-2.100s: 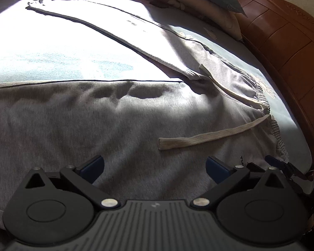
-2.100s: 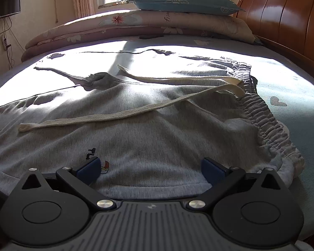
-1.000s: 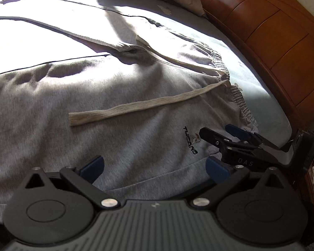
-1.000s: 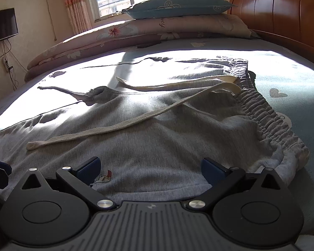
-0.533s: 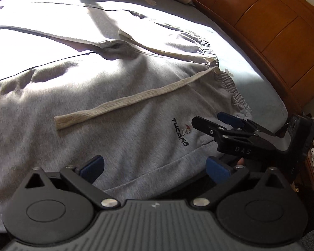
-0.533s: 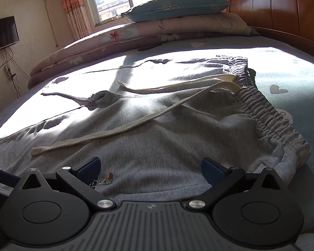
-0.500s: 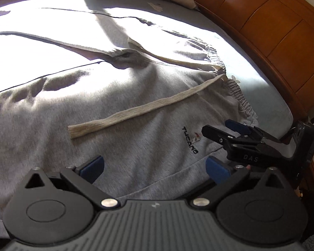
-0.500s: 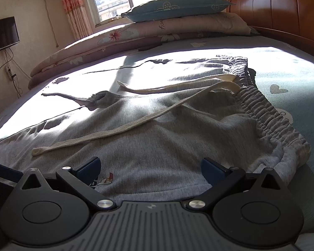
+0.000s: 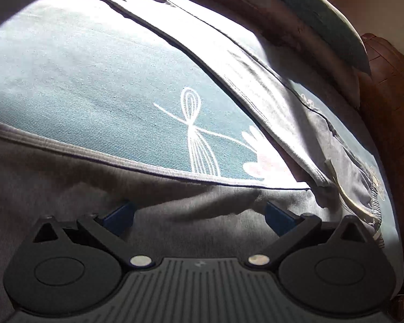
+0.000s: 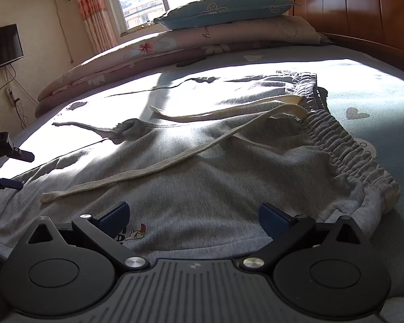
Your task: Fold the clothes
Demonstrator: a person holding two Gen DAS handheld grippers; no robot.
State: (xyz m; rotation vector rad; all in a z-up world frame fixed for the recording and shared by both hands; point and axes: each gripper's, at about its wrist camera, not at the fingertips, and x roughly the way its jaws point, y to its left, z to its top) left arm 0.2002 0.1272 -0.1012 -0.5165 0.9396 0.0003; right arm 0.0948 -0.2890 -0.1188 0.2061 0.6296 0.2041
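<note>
Grey sweatpants (image 10: 229, 172) lie flat on the bed with the elastic waistband (image 10: 344, 150) to the right and two cream drawstrings (image 10: 153, 169) across the front. My right gripper (image 10: 192, 216) is open, low over the near hem by a small printed logo (image 10: 133, 234). In the left wrist view my left gripper (image 9: 199, 214) is open just above the near trouser leg (image 9: 67, 177); the far leg (image 9: 229, 62) runs diagonally across the sheet. The left gripper's fingers (image 10: 10, 167) also show at the left edge of the right wrist view.
A teal bedsheet (image 9: 107, 86) with a white pattern shows between the two legs. A folded floral quilt (image 10: 175, 51) and a blue pillow (image 10: 223, 8) lie at the back. A wooden headboard (image 10: 363, 16) stands to the right, a TV (image 10: 1, 45) on the left wall.
My left gripper has swung left from the waist area to the near trouser leg, leaving the right gripper out of its view. The right gripper has barely moved.
</note>
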